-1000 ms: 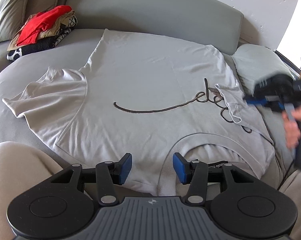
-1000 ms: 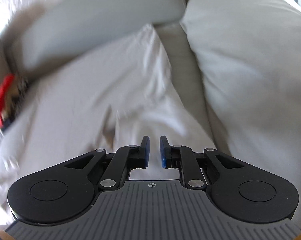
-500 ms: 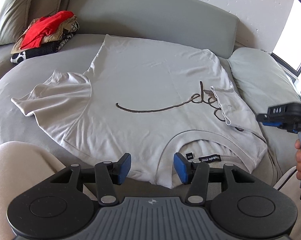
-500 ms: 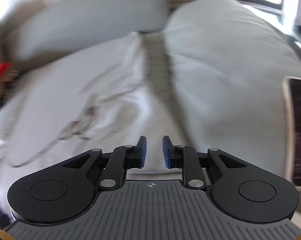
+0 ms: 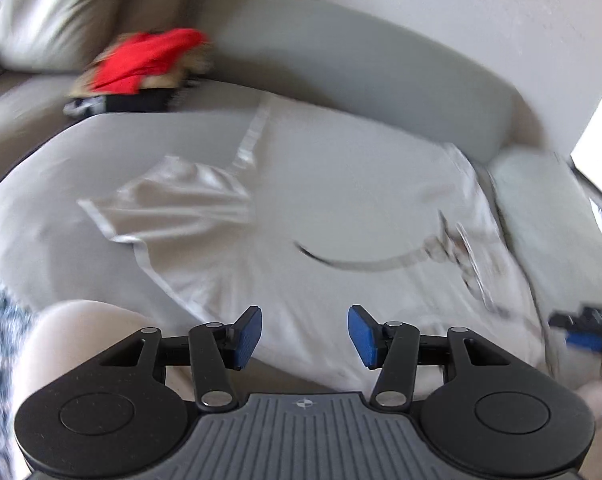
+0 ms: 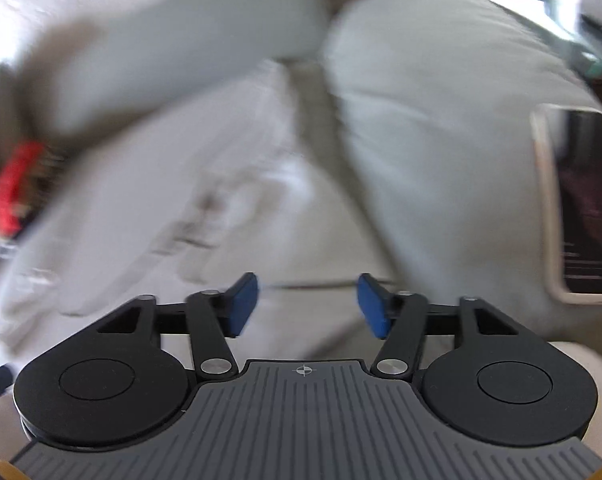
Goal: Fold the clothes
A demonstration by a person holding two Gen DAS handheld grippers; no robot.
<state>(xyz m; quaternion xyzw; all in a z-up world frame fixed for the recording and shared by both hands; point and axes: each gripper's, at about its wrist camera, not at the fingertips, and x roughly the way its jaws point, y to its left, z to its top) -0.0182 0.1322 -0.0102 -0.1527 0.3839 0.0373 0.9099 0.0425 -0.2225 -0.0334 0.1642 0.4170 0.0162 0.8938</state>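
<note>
Because the grey T-shirt point(image 5: 341, 208) lies spread flat on the sofa seat point(image 5: 61, 168), ready for folding, neither gripper grips it. Left gripper point(image 5: 305, 334) and right gripper point(image 6: 307, 306) both stand released, apparently poised near its collar end for a grasp.

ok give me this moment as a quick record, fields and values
surface: grey sofa
garment: pale grey t-shirt spread flat, dark script across the chest
left gripper: open, over the shirt's near edge, holding nothing
right gripper: open, holding nothing
side pile: clothes, red on top, at back left
image: motion blurred
</note>
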